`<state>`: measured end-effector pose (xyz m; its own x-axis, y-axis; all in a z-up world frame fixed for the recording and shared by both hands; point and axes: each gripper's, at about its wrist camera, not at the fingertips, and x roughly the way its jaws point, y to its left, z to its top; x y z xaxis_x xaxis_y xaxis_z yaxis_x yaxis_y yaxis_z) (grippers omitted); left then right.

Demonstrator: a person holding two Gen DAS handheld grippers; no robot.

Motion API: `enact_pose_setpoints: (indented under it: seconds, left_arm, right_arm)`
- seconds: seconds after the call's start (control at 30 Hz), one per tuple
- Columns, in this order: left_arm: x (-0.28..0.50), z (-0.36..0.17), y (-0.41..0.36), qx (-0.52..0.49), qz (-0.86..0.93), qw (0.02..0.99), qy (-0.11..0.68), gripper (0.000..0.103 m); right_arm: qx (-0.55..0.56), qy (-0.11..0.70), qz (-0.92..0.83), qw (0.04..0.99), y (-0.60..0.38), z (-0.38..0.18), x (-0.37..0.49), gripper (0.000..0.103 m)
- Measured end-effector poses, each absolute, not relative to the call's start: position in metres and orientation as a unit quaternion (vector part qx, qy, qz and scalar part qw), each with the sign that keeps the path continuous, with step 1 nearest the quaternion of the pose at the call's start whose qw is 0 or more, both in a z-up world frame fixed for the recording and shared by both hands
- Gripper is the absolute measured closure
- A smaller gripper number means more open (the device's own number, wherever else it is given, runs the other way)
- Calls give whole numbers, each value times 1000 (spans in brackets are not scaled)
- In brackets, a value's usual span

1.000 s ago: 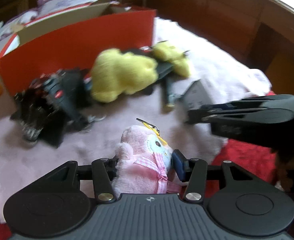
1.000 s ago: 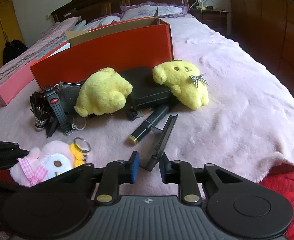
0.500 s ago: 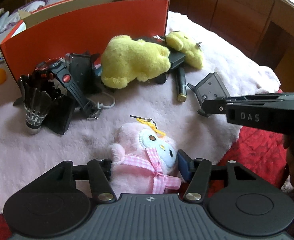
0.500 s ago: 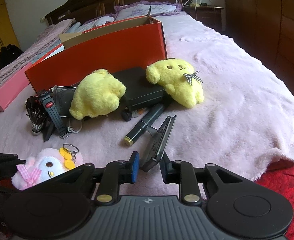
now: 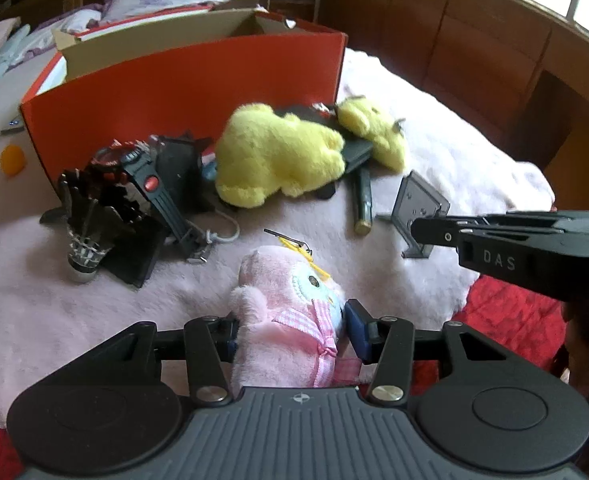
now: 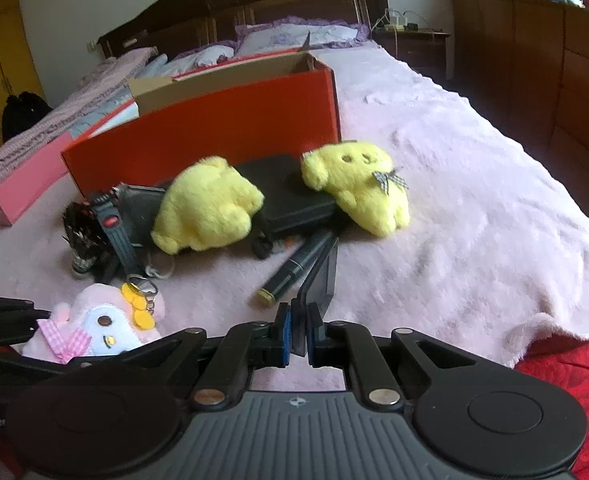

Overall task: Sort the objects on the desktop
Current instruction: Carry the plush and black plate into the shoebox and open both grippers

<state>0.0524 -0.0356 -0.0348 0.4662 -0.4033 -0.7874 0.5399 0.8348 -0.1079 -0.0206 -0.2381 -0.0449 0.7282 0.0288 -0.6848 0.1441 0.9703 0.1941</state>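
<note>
Closing in the last half second, the right gripper (image 6: 296, 334) now pinches the thin dark plate (image 6: 320, 276), so it can be lifted toward the red box (image 6: 214, 136). The left gripper (image 5: 290, 336) has been tightening on the pink plush (image 5: 290, 312) just in front of that box. The box's inside is hidden.

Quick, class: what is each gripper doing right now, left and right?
Left gripper: its jaws have just been closing, now shut on the pink plush toy.
Right gripper: just closed on the flat dark plate.
</note>
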Motion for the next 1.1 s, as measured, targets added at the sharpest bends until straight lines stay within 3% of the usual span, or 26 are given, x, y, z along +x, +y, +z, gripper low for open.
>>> enact_pose_setpoints:
  seconds: [0.6, 1.1]
  left_arm:
    - [76, 15, -22, 63, -250, 890, 375, 53]
    - [129, 65, -18, 52, -220, 918, 327, 53]
  right_arm:
    - [114, 314, 35, 942, -218, 12, -12, 94]
    - [80, 244, 88, 962, -201, 74, 46, 95]
